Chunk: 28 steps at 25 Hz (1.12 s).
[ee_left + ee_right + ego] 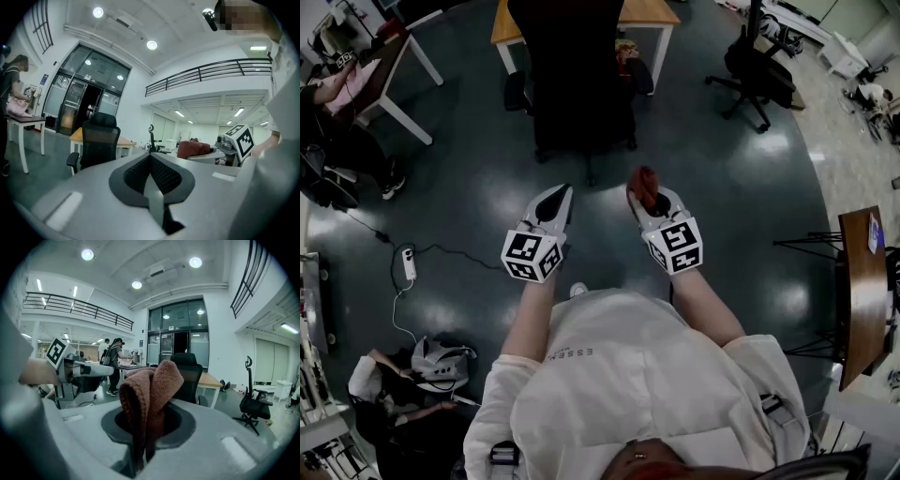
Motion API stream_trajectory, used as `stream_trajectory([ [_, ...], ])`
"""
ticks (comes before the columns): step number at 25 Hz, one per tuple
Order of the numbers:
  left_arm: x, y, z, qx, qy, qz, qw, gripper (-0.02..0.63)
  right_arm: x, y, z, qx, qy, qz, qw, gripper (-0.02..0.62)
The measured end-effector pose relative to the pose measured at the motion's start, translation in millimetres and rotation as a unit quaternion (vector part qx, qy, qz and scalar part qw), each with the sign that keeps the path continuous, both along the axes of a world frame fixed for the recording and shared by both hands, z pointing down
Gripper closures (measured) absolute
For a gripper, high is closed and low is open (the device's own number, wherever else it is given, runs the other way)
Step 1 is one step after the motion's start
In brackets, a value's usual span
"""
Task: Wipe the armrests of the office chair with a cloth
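Since the reddish-brown terry cloth (151, 389) is soft, light and floppy, it droops in a doubled fold above the right tool (651, 202), whose jaws are closed tight on its lower end. That pinch looks secure, though the loose top will likely drag and bunch when pressed on a surface. It is carried above the floor (741, 187), well apart from the black office chair (581, 84), whose armrests (517, 92) are not yet touched. The left tool (150, 157) has its jaws together, holding nothing.
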<state>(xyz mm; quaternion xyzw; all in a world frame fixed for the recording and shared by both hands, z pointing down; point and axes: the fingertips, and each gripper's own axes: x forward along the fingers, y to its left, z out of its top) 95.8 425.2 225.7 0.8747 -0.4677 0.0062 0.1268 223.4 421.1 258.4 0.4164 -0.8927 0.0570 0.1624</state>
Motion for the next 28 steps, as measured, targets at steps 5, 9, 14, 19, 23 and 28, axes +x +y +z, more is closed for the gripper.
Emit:
stream_trajectory([
  [5, 6, -3, -2, 0.003, 0.001, -0.003, 1.0, 0.589, 10, -4, 0, -0.002, 0.002, 0.004, 1.0, 0.543],
  [9, 8, -7, -3, 0.004, 0.003, -0.007, 1.0, 0.589, 15, -10, -2, -0.002, -0.002, 0.008, 1.0, 0.543],
  [14, 14, -11, 1, -0.001, 0.004, -0.011, 0.9999, 0.589, 22, -12, 2, -0.005, -0.01, 0.009, 1.0, 0.541],
  [19, 20, -14, 7, -0.004, 0.008, -0.015, 0.9998, 0.589, 30, -13, 11, -0.017, -0.016, 0.01, 1.0, 0.541],
  [23, 25, -14, 11, -0.008, 0.014, -0.019, 0.9997, 0.589, 39, -10, 18, -0.024, -0.011, 0.013, 1.0, 0.541],
  [28, 43, -35, 27, -0.02, 0.019, -0.002, 0.9996, 0.589, 49, -28, 38, -0.042, -0.006, 0.023, 0.999, 0.541],
])
